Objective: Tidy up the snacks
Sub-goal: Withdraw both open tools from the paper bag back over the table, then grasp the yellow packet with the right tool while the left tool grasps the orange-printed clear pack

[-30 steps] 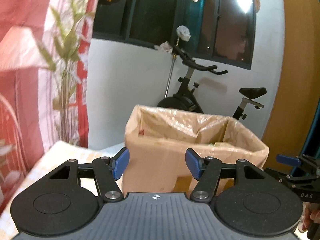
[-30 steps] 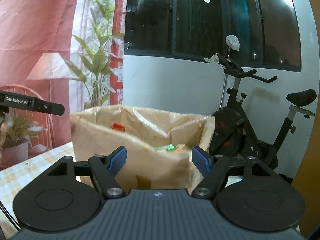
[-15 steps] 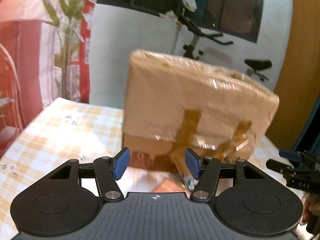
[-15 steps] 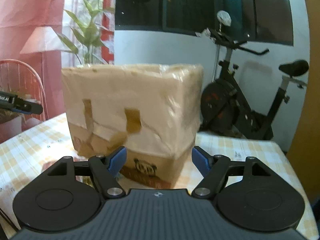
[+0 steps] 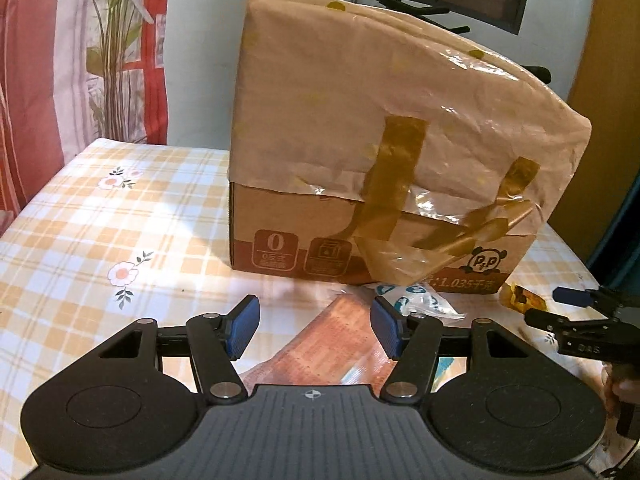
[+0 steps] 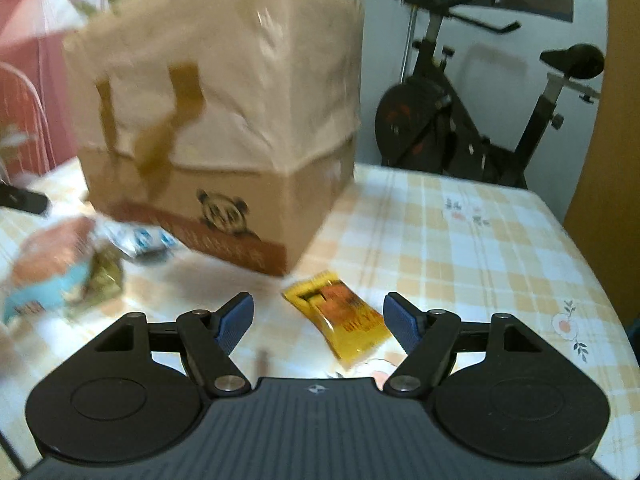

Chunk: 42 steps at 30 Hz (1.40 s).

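Lined cardboard box (image 5: 360,152) on checked table (image 5: 100,216), contents hidden, left claw (image 5: 314,330) and right claw (image 6: 318,322) wide, empty

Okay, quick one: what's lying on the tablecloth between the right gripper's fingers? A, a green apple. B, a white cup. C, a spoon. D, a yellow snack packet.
D: in the right wrist view a yellow snack packet lies flat on the tablecloth between the open fingers of the right gripper, in front of the box.
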### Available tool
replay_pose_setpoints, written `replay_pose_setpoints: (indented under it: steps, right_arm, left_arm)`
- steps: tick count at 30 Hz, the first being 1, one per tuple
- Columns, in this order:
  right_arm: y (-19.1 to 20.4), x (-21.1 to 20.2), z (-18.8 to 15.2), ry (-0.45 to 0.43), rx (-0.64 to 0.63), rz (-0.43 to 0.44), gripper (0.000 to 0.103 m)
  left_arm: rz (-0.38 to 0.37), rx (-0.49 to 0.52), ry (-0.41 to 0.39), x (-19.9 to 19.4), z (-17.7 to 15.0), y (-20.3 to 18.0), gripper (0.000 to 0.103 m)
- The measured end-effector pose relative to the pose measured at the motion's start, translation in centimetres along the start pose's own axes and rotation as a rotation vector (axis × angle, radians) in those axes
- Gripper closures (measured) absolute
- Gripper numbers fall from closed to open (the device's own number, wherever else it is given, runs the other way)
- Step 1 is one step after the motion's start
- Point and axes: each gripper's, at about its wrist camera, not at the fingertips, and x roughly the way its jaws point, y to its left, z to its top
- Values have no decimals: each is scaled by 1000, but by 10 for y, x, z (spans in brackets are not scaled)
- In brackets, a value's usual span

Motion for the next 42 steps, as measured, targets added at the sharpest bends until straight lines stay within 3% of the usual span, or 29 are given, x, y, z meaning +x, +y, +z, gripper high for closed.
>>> replay_pose_setpoints:
  steps: [9, 14, 16, 22, 30, 32, 34, 37, 42]
  right_arm:
    - [-9, 44, 6, 100, 27, 16, 27]
    - [-1, 37, 6, 112, 39, 38, 31]
    - [6, 34, 5, 121, 24, 32, 41]
    - [7, 30, -1, 73, 109, 18, 49]
    - [0, 35, 7, 66, 205, 15, 47]
    - [1, 37, 7, 58, 204, 2, 49]
    - [2, 38, 7, 50, 193, -21, 59]
    - [3, 36, 3, 37, 176, -39, 65]
    - [19, 25, -5, 19, 104, -24, 67]
  left_arm:
    - [-13, 2, 30, 24, 8, -3, 39]
    - [-33, -13, 41, 28, 2, -3, 39]
    - [-38, -24, 46, 29, 0, -2, 39]
    - [-53, -28, 49, 29, -5, -1, 39]
    - [-59, -33, 45, 27, -4, -2, 39]
    - [-58, -39, 42, 26, -3, 0, 39]
    - [-60, -48, 35, 24, -2, 3, 39]
    - [-67, -57, 26, 19, -2, 5, 39]
    - [-105, -27, 18, 12, -6, 5, 32]
